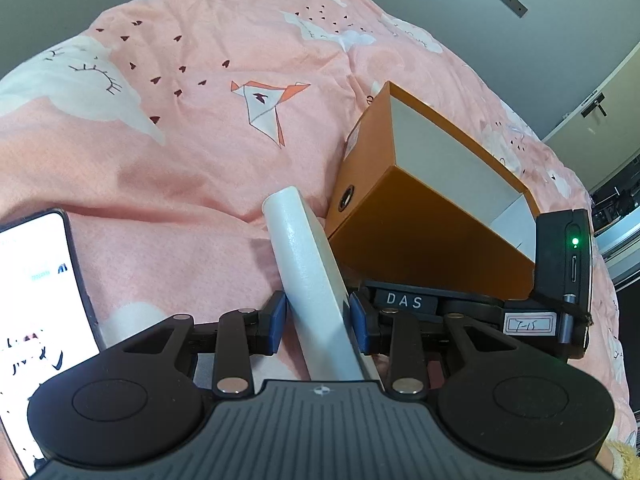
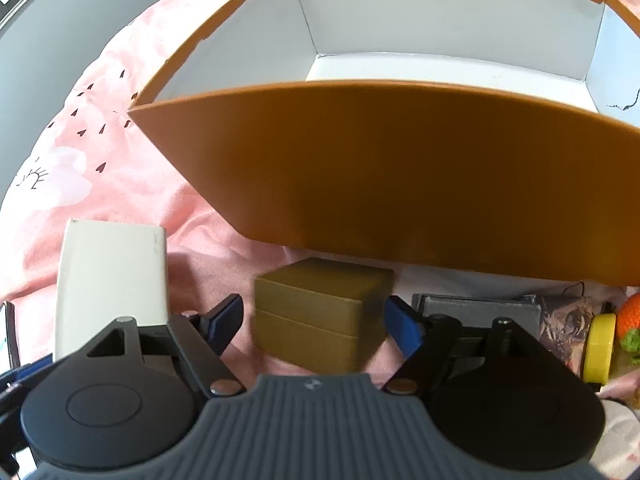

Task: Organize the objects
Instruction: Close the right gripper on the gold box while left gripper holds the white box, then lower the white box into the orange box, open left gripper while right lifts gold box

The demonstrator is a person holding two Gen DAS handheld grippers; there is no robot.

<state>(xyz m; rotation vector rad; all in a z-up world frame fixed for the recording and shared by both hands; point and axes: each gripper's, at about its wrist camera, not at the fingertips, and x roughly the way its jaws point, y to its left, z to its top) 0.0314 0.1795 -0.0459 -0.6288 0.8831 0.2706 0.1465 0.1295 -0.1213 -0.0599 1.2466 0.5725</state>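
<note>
My left gripper is shut on a flat white box, which stands on edge between the blue pads and points away over the pink bedspread. The same white box shows at the left of the right wrist view. An open orange box with a white inside lies just right of it. My right gripper is open wide around a small olive-gold box resting on the bedspread, with a narrow gap at each pad. The orange box's near wall rises directly behind the gold box.
A phone with a lit screen lies at the left. A black device with a green light sits right of the orange box. Right of the gold box are a grey metal item, a yellow roll and an orange knitted toy.
</note>
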